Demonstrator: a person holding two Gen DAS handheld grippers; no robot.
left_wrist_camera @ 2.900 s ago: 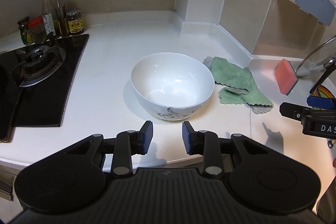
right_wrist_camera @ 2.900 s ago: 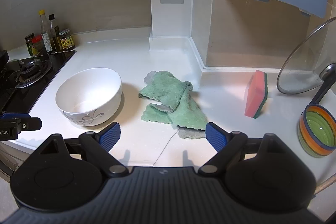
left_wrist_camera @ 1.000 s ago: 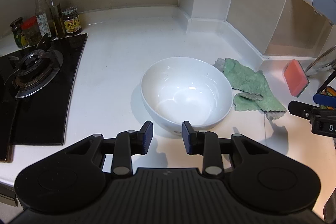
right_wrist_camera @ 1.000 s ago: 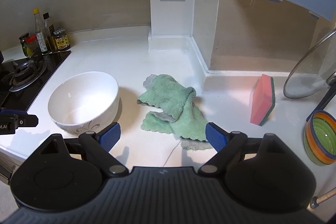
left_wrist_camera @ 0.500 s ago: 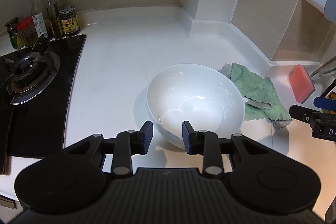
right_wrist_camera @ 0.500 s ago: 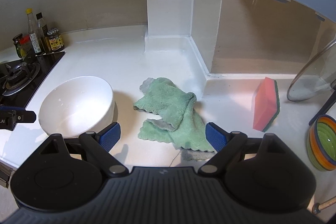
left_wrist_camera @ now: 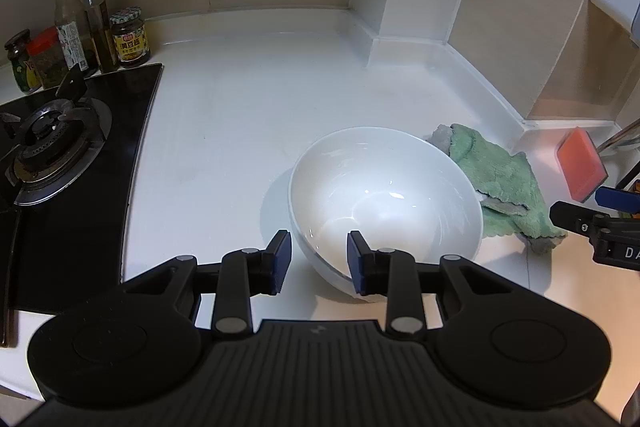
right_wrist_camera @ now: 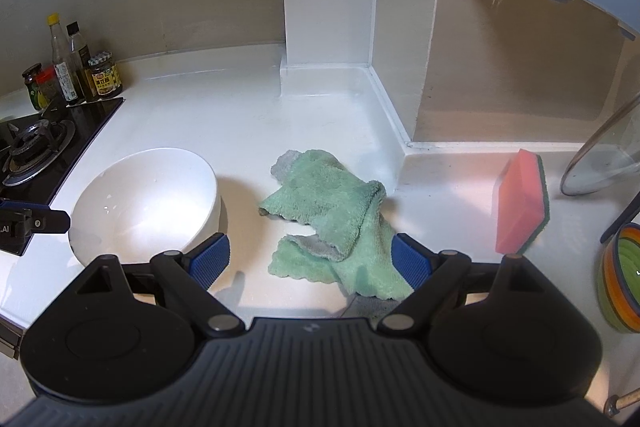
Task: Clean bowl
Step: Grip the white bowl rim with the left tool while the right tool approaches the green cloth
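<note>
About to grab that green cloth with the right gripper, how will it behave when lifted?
The green cloth lies crumpled in folds, so it will probably hang limp and unfold. Its plush pile suggests an easy, non-slip grip. The open right gripper straddles it; a trailing corner might brush the white bowl.

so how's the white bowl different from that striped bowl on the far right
The white bowl is plain white inside and stands near the stove; the striped bowl has orange, blue and green bands, a green inside, and is cut off at the frame's right edge. The white bowl looks wider. Both stand upright on the counter.
</note>
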